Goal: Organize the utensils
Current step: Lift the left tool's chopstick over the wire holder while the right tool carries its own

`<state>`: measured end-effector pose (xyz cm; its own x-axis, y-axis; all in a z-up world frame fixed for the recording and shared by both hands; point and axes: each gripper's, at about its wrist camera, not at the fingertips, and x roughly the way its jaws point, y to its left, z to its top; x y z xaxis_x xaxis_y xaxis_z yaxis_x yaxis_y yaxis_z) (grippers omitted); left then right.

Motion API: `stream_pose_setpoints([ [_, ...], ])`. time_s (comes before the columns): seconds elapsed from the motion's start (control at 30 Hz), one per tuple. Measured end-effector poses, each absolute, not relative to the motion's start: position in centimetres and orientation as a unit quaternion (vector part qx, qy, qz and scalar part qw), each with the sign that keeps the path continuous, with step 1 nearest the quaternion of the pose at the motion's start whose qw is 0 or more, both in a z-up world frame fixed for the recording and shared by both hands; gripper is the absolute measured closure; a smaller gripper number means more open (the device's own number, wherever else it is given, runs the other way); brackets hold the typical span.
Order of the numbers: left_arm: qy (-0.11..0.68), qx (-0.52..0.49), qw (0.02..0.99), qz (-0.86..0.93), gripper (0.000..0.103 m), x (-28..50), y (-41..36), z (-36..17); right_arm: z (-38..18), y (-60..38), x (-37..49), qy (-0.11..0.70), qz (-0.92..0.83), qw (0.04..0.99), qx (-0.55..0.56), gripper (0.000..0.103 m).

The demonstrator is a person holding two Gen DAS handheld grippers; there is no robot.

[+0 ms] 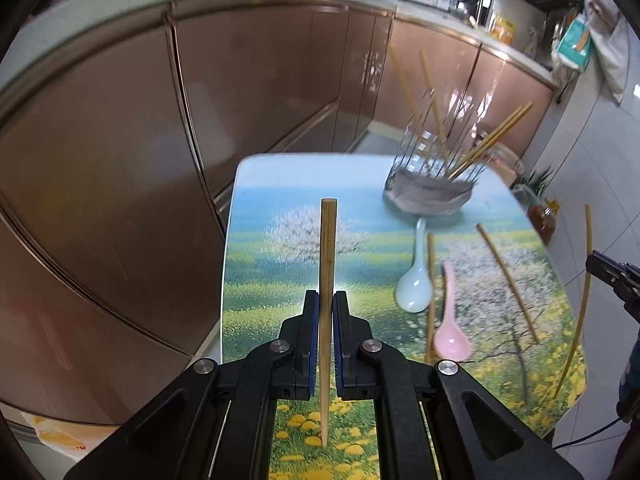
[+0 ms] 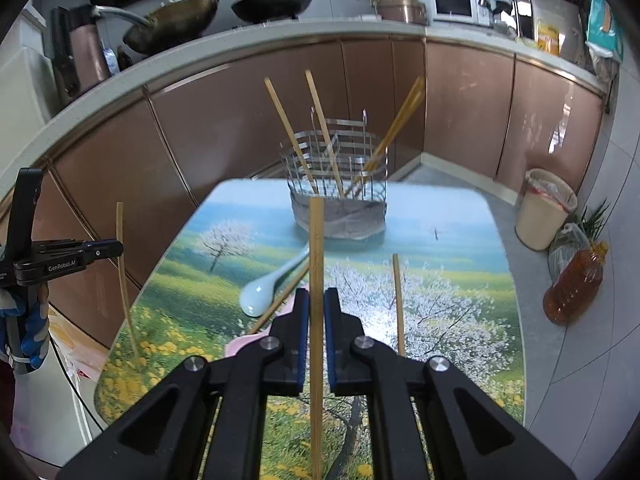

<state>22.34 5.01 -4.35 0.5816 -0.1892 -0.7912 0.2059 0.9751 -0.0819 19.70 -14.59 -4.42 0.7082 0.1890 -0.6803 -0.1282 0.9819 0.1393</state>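
Left claw (image 1: 326,308) pinched tight on a chopstick (image 1: 328,264), holding it upright above the near-left part of the table (image 1: 256,280). Right claw (image 2: 316,304) likewise clamped on its own stick (image 2: 316,280), upright over the table's near middle. Beyond them the wire rack (image 2: 340,184) at the far end carries four leaning chopsticks. A white spoon (image 1: 414,284), a pink spoon (image 1: 452,336) and two loose chopsticks lie between.

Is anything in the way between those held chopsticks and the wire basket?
Nothing visible blocks either. The right claw and left claw hold their chopsticks above the table; spoons lie flat below, and the wire basket is open-topped.
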Motion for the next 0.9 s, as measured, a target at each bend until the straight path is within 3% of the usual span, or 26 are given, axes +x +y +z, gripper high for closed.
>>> stream_pose_setpoints([
  [0.4,0.362,-0.028,0.919,-0.152,0.097,21.8,2.8,4.0,2.7,-14.4,19.5,0.291,0.099,0.950,0.048,0.097],
  [0.9,0.268,-0.074,0.936,-0.216,0.097,32.1,-2.8,12.7,11.4,-14.6,32.2,0.173,0.120,0.976,0.059,0.096],
])
